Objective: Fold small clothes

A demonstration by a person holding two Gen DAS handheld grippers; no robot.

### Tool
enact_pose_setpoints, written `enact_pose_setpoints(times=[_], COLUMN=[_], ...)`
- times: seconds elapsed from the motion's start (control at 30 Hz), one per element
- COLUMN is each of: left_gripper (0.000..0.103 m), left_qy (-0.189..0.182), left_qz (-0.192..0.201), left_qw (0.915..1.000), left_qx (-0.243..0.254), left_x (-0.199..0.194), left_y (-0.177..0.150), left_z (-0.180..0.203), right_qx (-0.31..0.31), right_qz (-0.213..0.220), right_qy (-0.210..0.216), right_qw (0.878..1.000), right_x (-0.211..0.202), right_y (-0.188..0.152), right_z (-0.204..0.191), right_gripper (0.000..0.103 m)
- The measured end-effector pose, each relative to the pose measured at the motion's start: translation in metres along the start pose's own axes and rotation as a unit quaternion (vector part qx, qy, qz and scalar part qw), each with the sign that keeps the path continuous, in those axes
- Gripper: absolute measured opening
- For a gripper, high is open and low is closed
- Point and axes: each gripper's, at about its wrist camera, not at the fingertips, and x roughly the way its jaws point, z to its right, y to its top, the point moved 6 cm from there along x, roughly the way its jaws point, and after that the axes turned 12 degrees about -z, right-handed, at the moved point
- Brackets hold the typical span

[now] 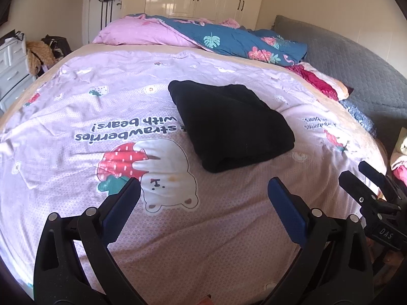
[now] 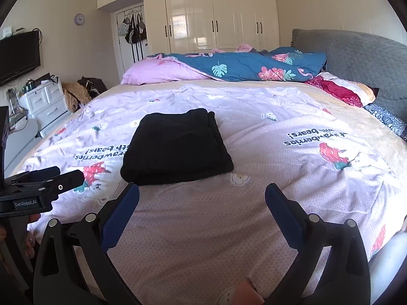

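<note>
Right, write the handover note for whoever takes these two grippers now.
Left gripper: open, empty, held above the bedspread, short of the garment.
Right gripper: open, empty, likewise short of it.
Black garment: lies in the middle of the bed, folded into a compact rectangle with layered edges showing; neither gripper touches it.
Done: this piece looks folded.
Left: probably only to check the fold is tidy, or set it aside. A pile of fabric at the bed's right edge may be more clothes; too little shows to tell.
</note>
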Motion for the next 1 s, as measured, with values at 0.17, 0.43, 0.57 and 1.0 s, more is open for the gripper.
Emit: enact_pose_setpoints(times=[0.17, 0.43, 0.57, 1.0], left_gripper=[0.094, 0.094, 0.094, 0.094], left_qy=[0.009, 0.014, 0.015, 0.019], left_qz=[-0.008, -0.015, -0.009, -0.011], left_qw=[0.9999, 0.9998, 0.9998, 0.9997], left_qx=[0.007, -0.005, -0.009, -0.011], left_x=[0.006, 0.009, 0.007, 0.007], left_y=[-0.002, -0.001, 0.001, 0.002], left_z=[0.001, -0.007, -0.009, -0.01], right_qx=[0.003, 0.009, 0.006, 0.004], right_qz=[-0.022, -0.029, -0.026, -0.025], right_qy=[-0.008, -0.009, -0.011, -0.014], right_qw=[1.0, 1.0, 1.0, 1.0], right_x=[0.014, 0.023, 0.024, 0.023], right_y=[-0.006, -0.007, -0.007, -0.006], right_z=[0.002, 0.006, 0.007, 0.007], right_gripper=[0.099, 0.099, 0.099, 0.099])
